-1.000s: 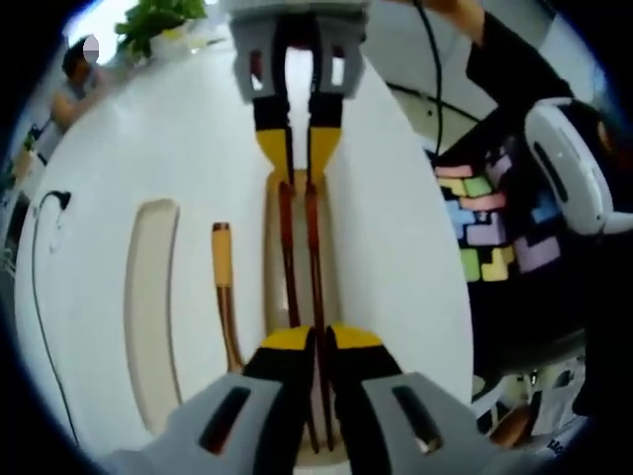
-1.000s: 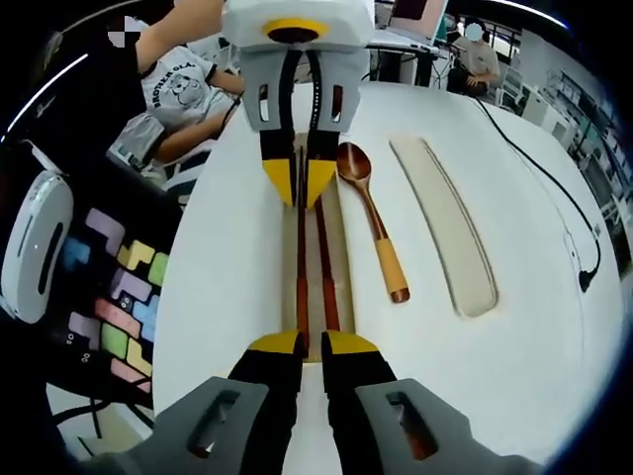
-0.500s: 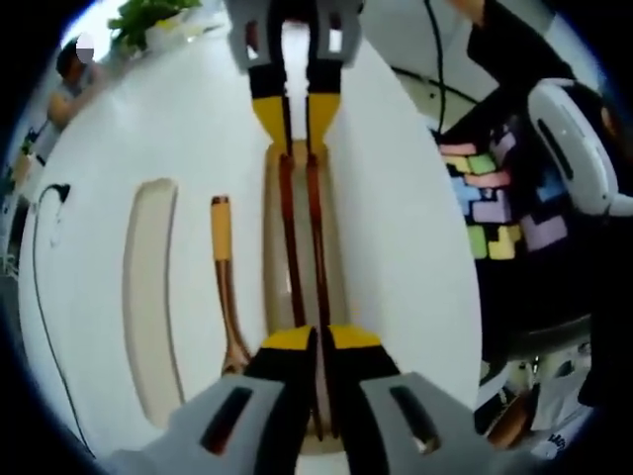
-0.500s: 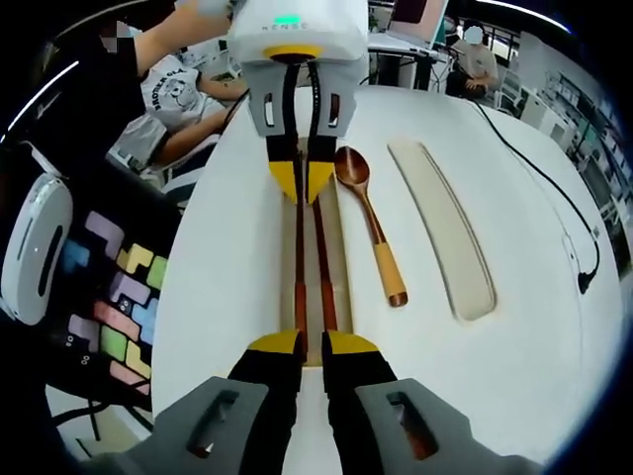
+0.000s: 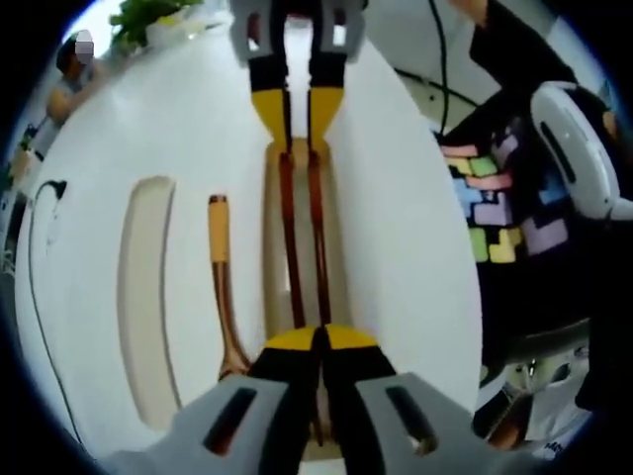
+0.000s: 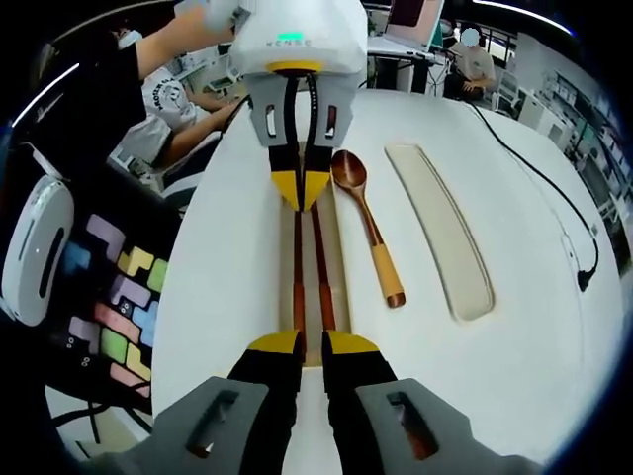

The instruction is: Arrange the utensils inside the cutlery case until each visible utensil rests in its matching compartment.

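Note:
A pair of dark wooden chopsticks [image 5: 297,247] [image 6: 307,267] lies side by side in the middle beige compartment [image 5: 339,257] of the white cutlery case [image 5: 396,247]. My left gripper [image 5: 316,341] [image 6: 302,193] is shut over their thin ends, which run between its jaws. At the thick ends my right gripper [image 6: 302,346] [image 5: 300,114] hovers with its jaws a narrow gap apart and nothing between them. A wooden spoon [image 5: 220,287] [image 6: 371,237] with a yellow handle lies beside the chopstick slot. Past it is an empty long compartment [image 5: 143,297] [image 6: 440,228].
A black cable [image 6: 554,188] trails over the white table's far side. A person in a block-patterned top [image 5: 490,208] stands at the near edge, with a white device [image 5: 584,148] alongside. Other people sit at the table ends. A green plant [image 5: 148,20] stands at one end.
The two grippers have drawn slightly apart along the chopsticks. The chopsticks, spoon and case lie as before.

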Demonstrator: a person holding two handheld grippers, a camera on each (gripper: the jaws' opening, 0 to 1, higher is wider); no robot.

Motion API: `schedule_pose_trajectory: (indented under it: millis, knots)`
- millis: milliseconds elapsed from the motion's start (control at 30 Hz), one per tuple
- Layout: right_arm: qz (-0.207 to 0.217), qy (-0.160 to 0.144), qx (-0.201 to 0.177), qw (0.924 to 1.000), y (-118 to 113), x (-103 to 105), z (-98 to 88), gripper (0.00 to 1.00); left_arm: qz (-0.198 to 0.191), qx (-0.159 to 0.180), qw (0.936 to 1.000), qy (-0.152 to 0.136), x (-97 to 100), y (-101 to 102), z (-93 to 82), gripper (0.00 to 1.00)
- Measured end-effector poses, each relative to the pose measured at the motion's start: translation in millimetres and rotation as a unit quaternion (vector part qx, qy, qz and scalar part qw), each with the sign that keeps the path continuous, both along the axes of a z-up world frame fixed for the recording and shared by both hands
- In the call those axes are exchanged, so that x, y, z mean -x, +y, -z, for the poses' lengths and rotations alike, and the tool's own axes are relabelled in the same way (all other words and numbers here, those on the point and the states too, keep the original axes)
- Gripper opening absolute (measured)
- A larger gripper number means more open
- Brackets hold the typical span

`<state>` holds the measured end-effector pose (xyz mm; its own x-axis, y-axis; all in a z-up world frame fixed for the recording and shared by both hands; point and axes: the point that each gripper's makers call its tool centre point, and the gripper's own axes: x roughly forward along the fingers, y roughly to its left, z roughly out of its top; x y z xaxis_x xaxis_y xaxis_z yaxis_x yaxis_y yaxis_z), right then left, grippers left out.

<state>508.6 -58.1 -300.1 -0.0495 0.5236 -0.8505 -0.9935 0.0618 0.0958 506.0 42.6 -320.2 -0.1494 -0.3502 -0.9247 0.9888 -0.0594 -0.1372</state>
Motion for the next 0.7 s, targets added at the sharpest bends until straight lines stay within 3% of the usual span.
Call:
schedule_pose_trajectory:
  millis: [167, 400, 700]
  knots:
    - [0.002, -0.005, -0.007, 1.0, 1.3, -2.7, -4.3, 0.07, -0.002, 0.016, 0.9999, -0.003, -1.6, -4.2, -11.9, 0.01]
    - [0.01, -0.026, -0.019, 0.9994, 5.9, -14.0, -13.9, 0.07, -0.012, 0.025, 0.9985, -0.046, -18.4, 1.8, -31.1, 0.01]
    - [0.014, -0.052, -0.035, 0.9979, 19.4, -34.6, -20.7, 0.08, -0.035, 0.005, 0.9962, -0.079, -43.9, 15.3, -30.5, 0.03]
